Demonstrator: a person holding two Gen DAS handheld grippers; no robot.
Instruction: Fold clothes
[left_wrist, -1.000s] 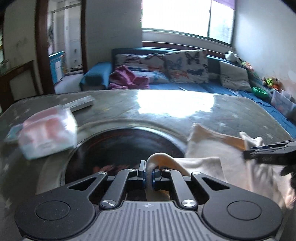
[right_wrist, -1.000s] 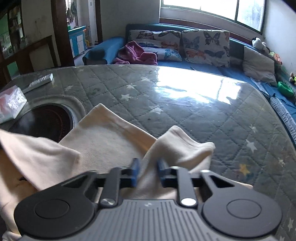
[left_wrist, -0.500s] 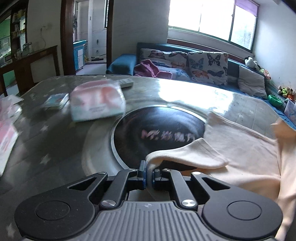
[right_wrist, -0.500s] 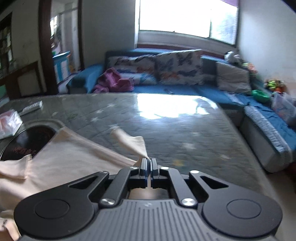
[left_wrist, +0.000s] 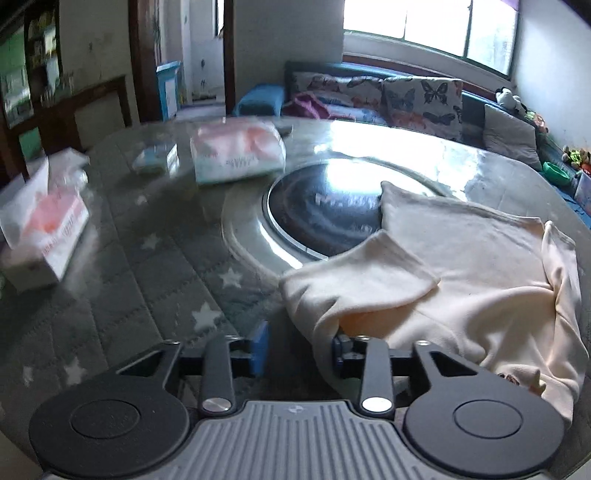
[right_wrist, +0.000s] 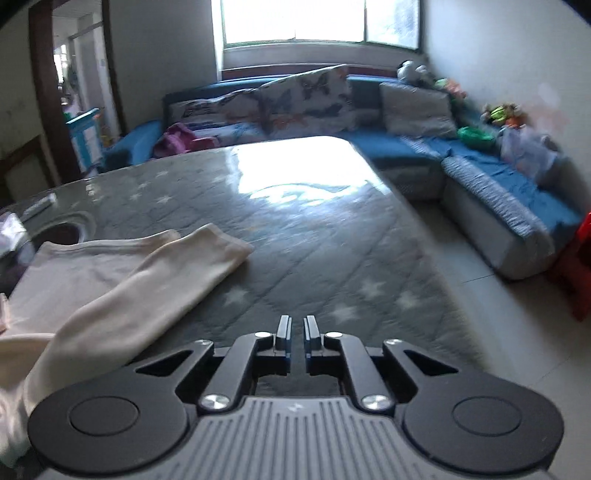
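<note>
A cream long-sleeved garment (left_wrist: 480, 266) lies spread on the grey quilted table (left_wrist: 155, 280), one sleeve (left_wrist: 369, 273) folded across its body. My left gripper (left_wrist: 299, 347) is open, with the garment's near edge lying against its right finger. In the right wrist view the garment (right_wrist: 74, 273) lies to the left, its other sleeve (right_wrist: 177, 273) stretched out flat. My right gripper (right_wrist: 297, 332) is nearly closed and empty, over the bare table (right_wrist: 332, 258) to the right of that sleeve.
A round dark glass inset (left_wrist: 325, 210) sits in the table's middle. Tissue packs (left_wrist: 236, 151) (left_wrist: 44, 229) and a small box (left_wrist: 155, 158) lie at the left. The table's right edge (right_wrist: 417, 221) drops to the tiled floor. A blue sofa (right_wrist: 480, 173) stands beyond.
Both grippers let go of the garment. The left one opened wide and drew back left. The right one released the sleeve, which now lies flat, and moved right.
</note>
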